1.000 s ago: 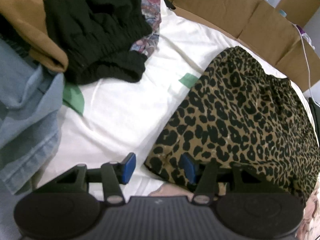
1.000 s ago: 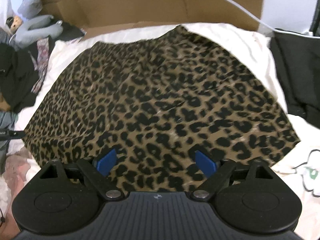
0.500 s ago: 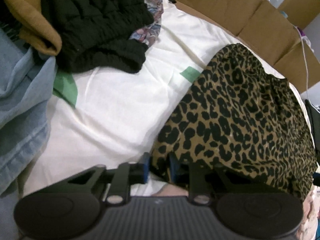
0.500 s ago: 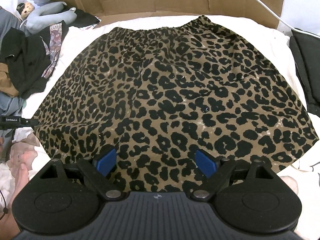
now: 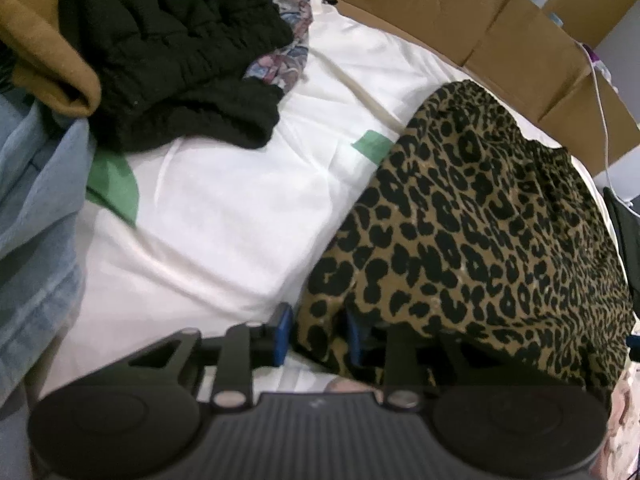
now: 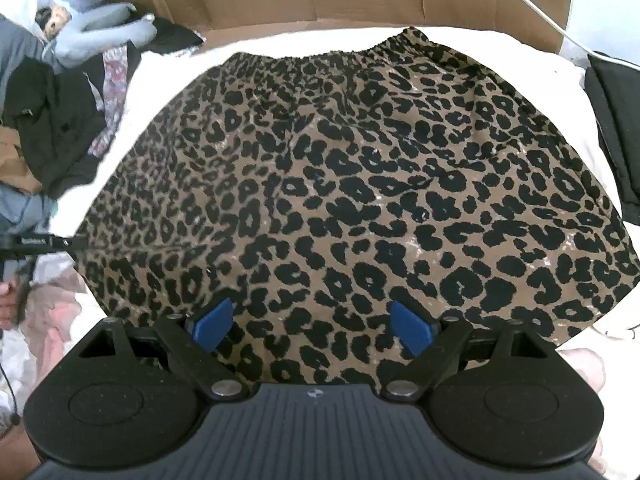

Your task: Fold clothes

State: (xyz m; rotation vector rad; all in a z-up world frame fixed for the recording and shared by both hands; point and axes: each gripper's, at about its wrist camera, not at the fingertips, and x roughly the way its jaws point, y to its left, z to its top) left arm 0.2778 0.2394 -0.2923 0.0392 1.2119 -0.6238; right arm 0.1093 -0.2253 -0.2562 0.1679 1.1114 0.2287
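A leopard-print skirt (image 6: pixel 360 184) lies spread flat on the white sheet (image 5: pixel 224 216), its gathered waistband at the far side. My left gripper (image 5: pixel 319 334) has the skirt's near left corner (image 5: pixel 320 320) between its blue pads. Its jaws are opening slightly, but the fabric still fills the gap and the pads press on it. From the right wrist view, the left gripper (image 6: pixel 44 242) pulls that corner to a point. My right gripper (image 6: pixel 312 326) hovers wide open over the near hem, which lies flat below the fingers, ungripped.
A heap of clothes sits left: black garment (image 5: pixel 172 48), mustard one (image 5: pixel 44 52), denim (image 5: pixel 36 216). Cardboard walls (image 5: pixel 460 20) ring the far side, with a white cable (image 6: pixel 532 8). Another black garment (image 6: pixel 616 120) lies at the right edge. A grey soft toy (image 6: pixel 92 32) is far left.
My left gripper closed from open onto the skirt's near left corner, then widened a little with the fabric still in it. The right gripper stayed open over the hem.
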